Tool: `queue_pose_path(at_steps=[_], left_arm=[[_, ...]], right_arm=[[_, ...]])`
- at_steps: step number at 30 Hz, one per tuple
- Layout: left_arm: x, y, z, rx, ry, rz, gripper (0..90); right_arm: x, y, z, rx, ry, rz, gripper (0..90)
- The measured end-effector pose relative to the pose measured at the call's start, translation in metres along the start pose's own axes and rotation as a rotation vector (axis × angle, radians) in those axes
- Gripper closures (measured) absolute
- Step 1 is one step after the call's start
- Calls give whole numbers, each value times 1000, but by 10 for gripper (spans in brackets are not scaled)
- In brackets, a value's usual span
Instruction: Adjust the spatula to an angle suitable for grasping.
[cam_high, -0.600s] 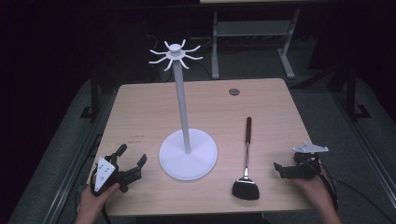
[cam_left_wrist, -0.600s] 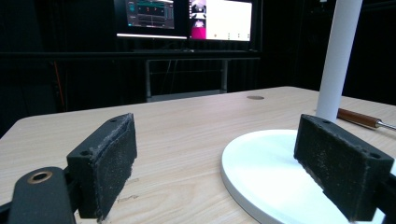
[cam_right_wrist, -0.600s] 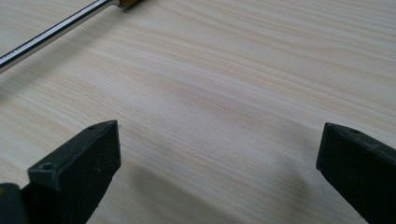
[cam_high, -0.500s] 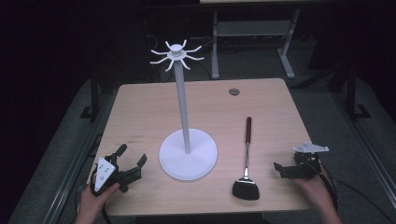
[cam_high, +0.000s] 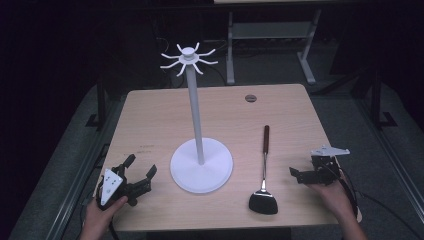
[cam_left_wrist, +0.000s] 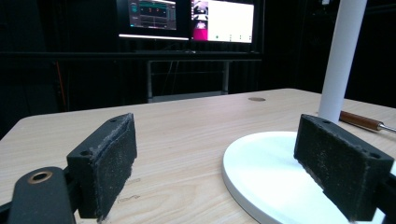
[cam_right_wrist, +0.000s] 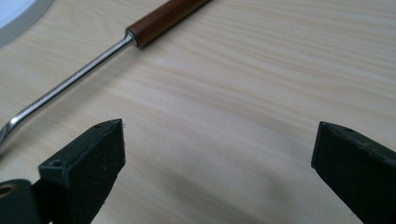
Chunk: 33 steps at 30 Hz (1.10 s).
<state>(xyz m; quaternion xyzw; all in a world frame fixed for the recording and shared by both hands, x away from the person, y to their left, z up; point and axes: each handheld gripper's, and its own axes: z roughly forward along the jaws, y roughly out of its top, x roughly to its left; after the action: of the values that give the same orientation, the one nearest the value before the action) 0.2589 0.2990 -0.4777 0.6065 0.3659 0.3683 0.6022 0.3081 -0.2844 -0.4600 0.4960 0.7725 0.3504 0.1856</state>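
Observation:
A white stand (cam_high: 200, 150) with a round base, a tall pole and hooked arms at its top rises from the middle of the wooden table (cam_high: 150, 120). Right of it lies a spatula (cam_high: 264, 170) with a black blade, a metal shank and a brown wooden handle (cam_right_wrist: 163, 18). My left gripper (cam_high: 140, 175) rests open near the table's front left, its jaws facing the stand's base (cam_left_wrist: 266, 177). At the front right, my right gripper (cam_high: 295, 172) is open, its jaws pointing left toward the spatula. Nothing sits between either pair of jaws.
A small round dark grommet (cam_high: 250, 98) sits near the table's far edge. Behind the table stand a metal frame (cam_high: 270, 45) and, in the left gripper view, lit monitors (cam_left_wrist: 187, 18). Cables trail off the table's front corners.

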Motion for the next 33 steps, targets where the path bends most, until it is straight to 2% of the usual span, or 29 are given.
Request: queue_pose_path(at_steps=[8,14,15,19,20,23,24,29,31,33], left_arm=[[0,0,0,-7,-3,-10,126],[0,0,0,-8,-3,-9,126],[-1,0,1,-6,-4,-8,126],[0,0,1,-5,-5,-8,126],[0,0,0,-5,-6,-8,127],[0,0,1,-5,-5,-7,126],[0,0,1,-5,-5,-7,127],[0,0,0,-6,-6,-8,127],[0,0,0,-6,-6,-7,126],[0,0,0,-6,-6,-8,126]], right_arm=[[1,20,5,-19,35,-11,132],[1,31,11,-21,28,-10,178],[1,34,12,-27,30,-8,240],[-1,39,16,-26,54,-13,328],[-2,41,18,-32,63,-11,383],[-2,44,21,-15,67,-12,426],[-2,48,24,-12,71,-14,474],[0,56,31,-18,76,-24,594],[0,58,33,-17,79,-24,610],[2,63,39,-3,85,-26,679]])
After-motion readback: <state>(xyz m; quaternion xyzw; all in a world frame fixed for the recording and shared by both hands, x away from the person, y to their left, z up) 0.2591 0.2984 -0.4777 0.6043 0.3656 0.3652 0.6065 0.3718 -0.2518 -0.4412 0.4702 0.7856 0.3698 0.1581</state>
